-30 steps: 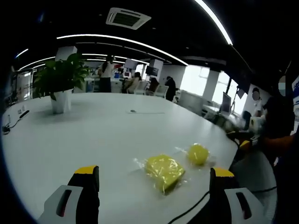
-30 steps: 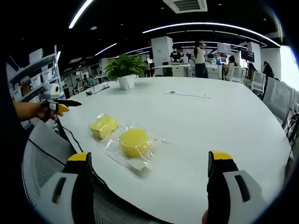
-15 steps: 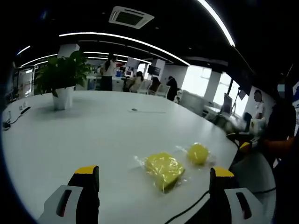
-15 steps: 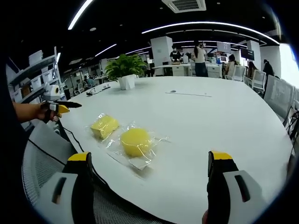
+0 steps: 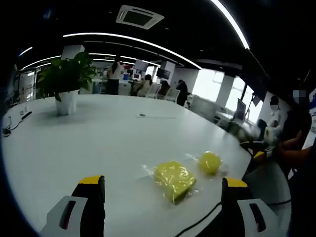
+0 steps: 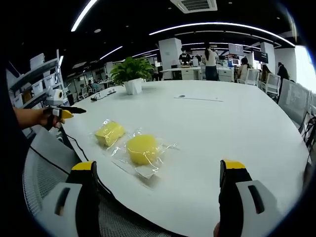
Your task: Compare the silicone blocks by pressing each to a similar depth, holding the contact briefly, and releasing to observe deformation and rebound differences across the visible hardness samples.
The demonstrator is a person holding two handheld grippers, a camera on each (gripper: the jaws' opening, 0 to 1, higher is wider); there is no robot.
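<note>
Two yellow silicone samples in clear plastic bags lie near the edge of a large white table (image 5: 98,138). The square block (image 5: 173,179) lies just ahead of my left gripper (image 5: 163,190), a little right of centre, with the round block (image 5: 209,162) beyond it. In the right gripper view the round block (image 6: 142,149) is nearer and the square block (image 6: 109,133) sits to its left. My right gripper (image 6: 158,173) hangs open over the table edge, touching nothing. The left gripper is open too, and it shows at the far left of the right gripper view (image 6: 64,111), held in a hand.
A potted plant (image 5: 64,84) in a white pot stands far back on the table (image 6: 237,128); the same plant (image 6: 132,74) shows in the right gripper view. A black cable (image 6: 74,143) runs along the table edge over a mesh chair (image 6: 39,173). People and desks fill the office behind.
</note>
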